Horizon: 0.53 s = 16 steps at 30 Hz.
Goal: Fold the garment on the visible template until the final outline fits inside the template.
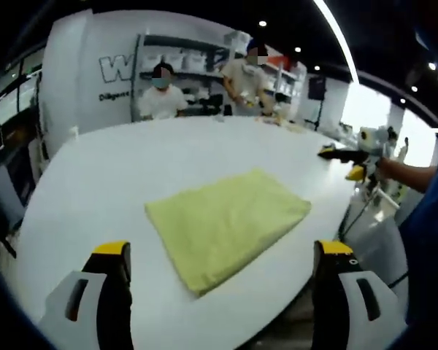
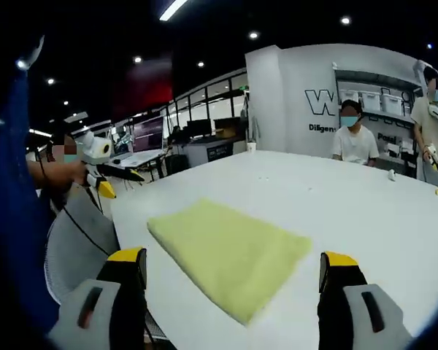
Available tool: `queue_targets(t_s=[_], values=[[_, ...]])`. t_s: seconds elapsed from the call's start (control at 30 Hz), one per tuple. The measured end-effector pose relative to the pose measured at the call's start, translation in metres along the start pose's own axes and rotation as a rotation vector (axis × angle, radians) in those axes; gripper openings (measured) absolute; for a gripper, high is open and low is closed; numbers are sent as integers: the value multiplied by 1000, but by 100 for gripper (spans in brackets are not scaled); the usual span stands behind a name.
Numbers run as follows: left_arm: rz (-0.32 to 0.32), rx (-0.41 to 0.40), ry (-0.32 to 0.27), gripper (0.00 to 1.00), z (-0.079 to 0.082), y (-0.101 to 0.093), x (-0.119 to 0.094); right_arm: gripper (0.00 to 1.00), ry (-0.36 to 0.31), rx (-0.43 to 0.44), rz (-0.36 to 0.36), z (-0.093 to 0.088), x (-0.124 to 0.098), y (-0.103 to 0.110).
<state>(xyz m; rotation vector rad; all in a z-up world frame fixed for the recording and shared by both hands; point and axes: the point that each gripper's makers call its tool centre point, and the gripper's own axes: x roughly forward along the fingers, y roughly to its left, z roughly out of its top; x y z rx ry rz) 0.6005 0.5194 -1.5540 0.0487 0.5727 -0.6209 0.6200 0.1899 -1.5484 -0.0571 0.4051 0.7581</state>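
Yellow cloth [image 1: 226,224], folded flat on the white desk [image 1: 131,175], long axis diagonal, lying ahead of both the left gripper [image 1: 223,266] and right gripper [image 2: 233,270], each held clear with jaws spread and empty, neither plainly nearer.

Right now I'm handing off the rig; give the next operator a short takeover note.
Left claw: open, holding nothing, above the table's near edge.
Right claw: open, holding nothing, facing the cloth.
Yellow garment: lies flat on the white table as a folded rectangle, touched by neither claw.
Done: it looks folded.
Left: I can't make out a template outline, so check the fit before stopping.
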Motion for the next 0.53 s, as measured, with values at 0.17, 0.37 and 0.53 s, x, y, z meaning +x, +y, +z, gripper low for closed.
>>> queue_targets(t_s=[0.17,0.37,0.53], values=[[-3,15,8,99,2,-12,-5,99,0,11,-2,-2,-3,2],[-8,29,14,99,7,-21,-9,99,3,11,-9,-5,-4,2],[-15,35,15,99,9,-22,-11,99,1,16,-15,-6,-6,5]])
